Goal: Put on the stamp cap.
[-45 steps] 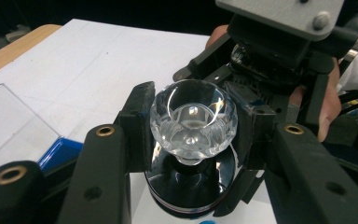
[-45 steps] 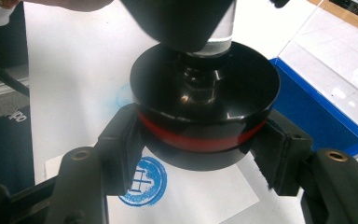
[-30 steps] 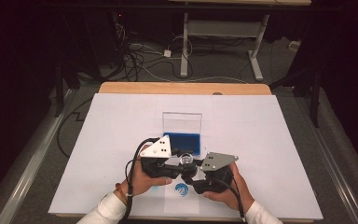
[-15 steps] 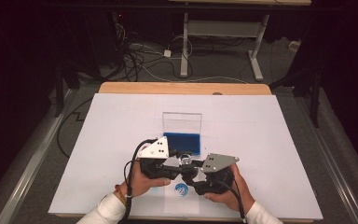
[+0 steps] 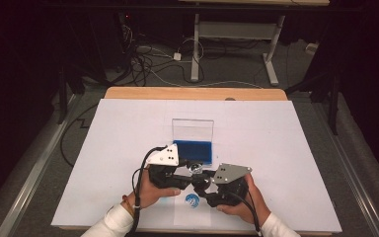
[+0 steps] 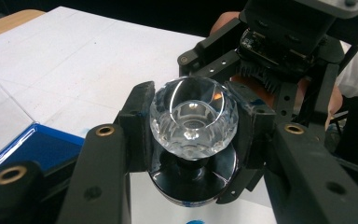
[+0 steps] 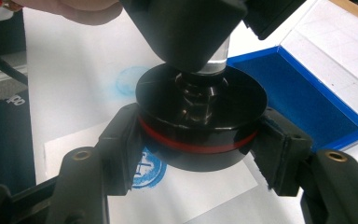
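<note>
A: Your 2 hands sit close together at the near edge of the table (image 5: 128, 128), wrists low. The left gripper (image 5: 190, 170) points toward your right, the right gripper (image 5: 201, 185) toward your left, and their tips meet over the small sheet of paper (image 5: 177, 215).

B: What have you got hold of?

A: 1 stamp (image 7: 200, 121), shared between both. Your left gripper's jaws are closed on its clear faceted knob (image 6: 193, 116), pads pressing each side. Your right gripper's jaws are closed on the round black base (image 7: 168, 100), the part with the red ring (image 7: 191, 145), one pad on each side.

B: Where is the stamp exactly?

A: It is held above the paper, just this side of the ink pad (image 5: 193, 150), upright between the 2 grippers. In the right gripper view the base clears the sheet.

B: Count things for me.

A: 2 grippers, 1 stamp, 1 blue ink pad with its clear lid (image 5: 192, 128) standing open behind it, 1 small paper. On that paper I count 2 round blue prints: a sharp one (image 7: 147, 172) right under the base and a faint one (image 7: 131, 80) farther off.

B: Any writing?

A: The sharp print has a design inside, but half is hidden by the base, so you cannot read it.
</note>
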The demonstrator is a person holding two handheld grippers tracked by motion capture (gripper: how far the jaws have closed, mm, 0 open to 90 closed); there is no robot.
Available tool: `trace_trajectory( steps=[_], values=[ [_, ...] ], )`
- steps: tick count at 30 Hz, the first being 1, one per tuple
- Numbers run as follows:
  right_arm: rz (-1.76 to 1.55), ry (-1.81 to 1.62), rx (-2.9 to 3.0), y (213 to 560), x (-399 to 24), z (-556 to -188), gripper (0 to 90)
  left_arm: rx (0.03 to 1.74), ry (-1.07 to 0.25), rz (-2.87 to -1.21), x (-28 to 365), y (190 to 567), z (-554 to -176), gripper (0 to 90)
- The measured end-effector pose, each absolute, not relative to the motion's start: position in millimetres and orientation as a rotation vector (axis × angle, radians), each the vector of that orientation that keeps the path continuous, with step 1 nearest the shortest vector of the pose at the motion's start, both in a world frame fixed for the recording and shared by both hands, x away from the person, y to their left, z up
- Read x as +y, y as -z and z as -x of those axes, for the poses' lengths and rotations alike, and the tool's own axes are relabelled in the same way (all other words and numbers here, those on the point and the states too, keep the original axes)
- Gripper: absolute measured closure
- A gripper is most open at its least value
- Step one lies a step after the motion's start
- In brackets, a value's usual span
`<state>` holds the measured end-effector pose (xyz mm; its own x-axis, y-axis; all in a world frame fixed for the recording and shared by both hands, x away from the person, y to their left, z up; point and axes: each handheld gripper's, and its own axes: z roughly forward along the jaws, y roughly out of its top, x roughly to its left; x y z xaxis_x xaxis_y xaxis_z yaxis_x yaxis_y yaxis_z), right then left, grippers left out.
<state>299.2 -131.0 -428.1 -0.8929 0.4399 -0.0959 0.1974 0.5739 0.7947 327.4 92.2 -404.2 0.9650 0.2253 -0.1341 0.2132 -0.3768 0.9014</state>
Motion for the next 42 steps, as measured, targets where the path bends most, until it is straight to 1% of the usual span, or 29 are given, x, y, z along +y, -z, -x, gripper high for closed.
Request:
trace_trajectory(
  steps=[7,24,29,36,42],
  values=[
    [-0.516,-1.264,2.531,430,-131,-299,38.9,0.265,-0.091,-2.022,89,398,-322,54.1],
    [-0.51,-1.234,2.505,432,-130,-298,37.4,0.254,-0.13,-2.03,89,394,-318,54.2],
    [-0.504,-1.191,2.512,435,-128,-298,32.6,0.243,-0.139,-2.023,89,390,-315,54.2],
    [-0.512,-1.22,2.502,434,-130,-298,30.9,0.249,-0.141,-2.026,91,390,-316,54.2],
    [-0.495,-1.185,2.513,436,-128,-298,26.2,0.262,-0.161,-2.041,91,391,-317,54.2]
  ],
)
